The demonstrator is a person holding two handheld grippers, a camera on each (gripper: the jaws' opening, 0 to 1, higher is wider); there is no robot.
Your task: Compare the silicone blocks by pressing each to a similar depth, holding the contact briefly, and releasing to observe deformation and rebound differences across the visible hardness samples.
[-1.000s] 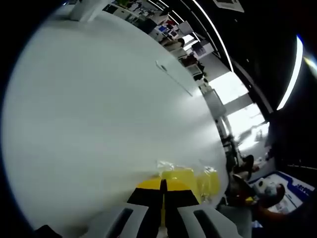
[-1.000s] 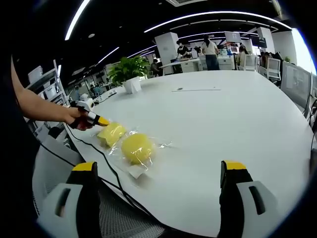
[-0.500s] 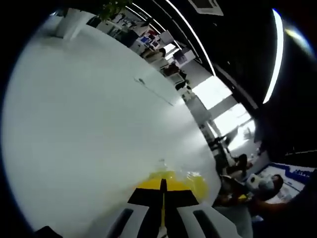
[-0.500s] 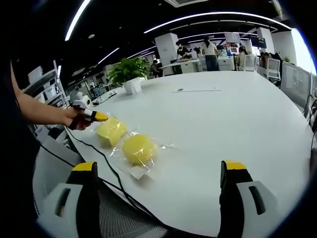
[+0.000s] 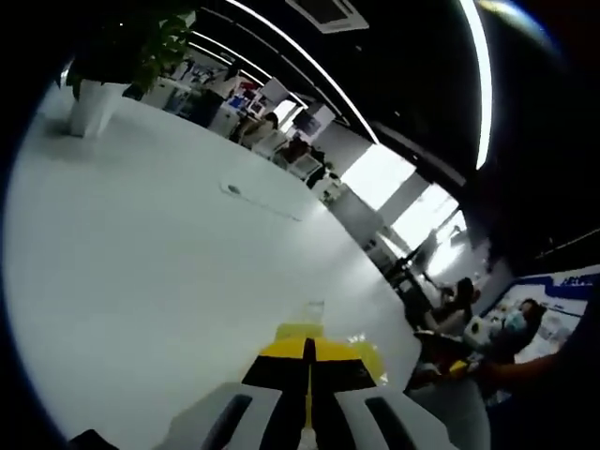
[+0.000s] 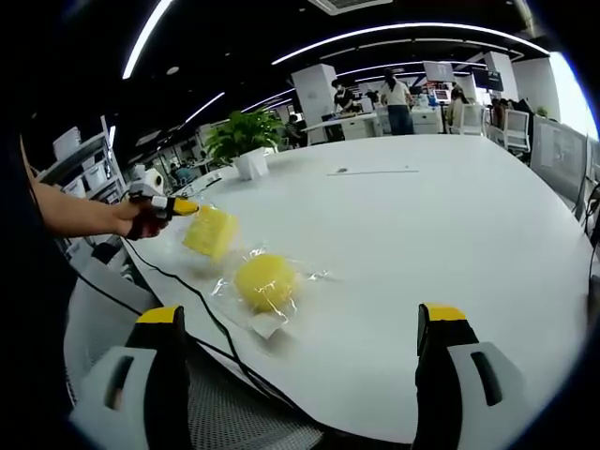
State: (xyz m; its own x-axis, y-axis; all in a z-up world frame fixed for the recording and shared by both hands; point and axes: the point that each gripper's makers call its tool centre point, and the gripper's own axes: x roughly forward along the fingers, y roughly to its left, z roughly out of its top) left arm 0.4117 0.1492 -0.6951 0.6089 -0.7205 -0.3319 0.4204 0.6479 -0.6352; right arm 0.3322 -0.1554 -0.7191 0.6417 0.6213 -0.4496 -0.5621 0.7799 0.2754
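the big white worktop [image 6: 450,244] curves away toward a far potted plant [image 6: 246,139] and a busy office behind it. near its left edge lie the two bagged yellow silicone samples: the round block [image 6: 263,280] rests flat on the worktop in its clear wrapper, while the square block [image 6: 210,232] just beyond it appears tipped up, one edge lifted off the surface. the left tongs [image 6: 178,206], held in the person's hand [image 6: 141,217], sit at that raised edge with their yellow tips together; they seem clenched on the block's bag, and in the left gripper view the left tongs' tips meet with yellow material just past them. the right tongs [image 6: 300,323] hang released, jaws wide apart, near the worktop's edge and well apart from both samples. my reading is that no pressing is under way yet: the square sample is being lifted or repositioned. the next move calls for laying it flat and bringing closed tips straight down to a matched depth. no brand, label or writing is legible on the bags or tongs.
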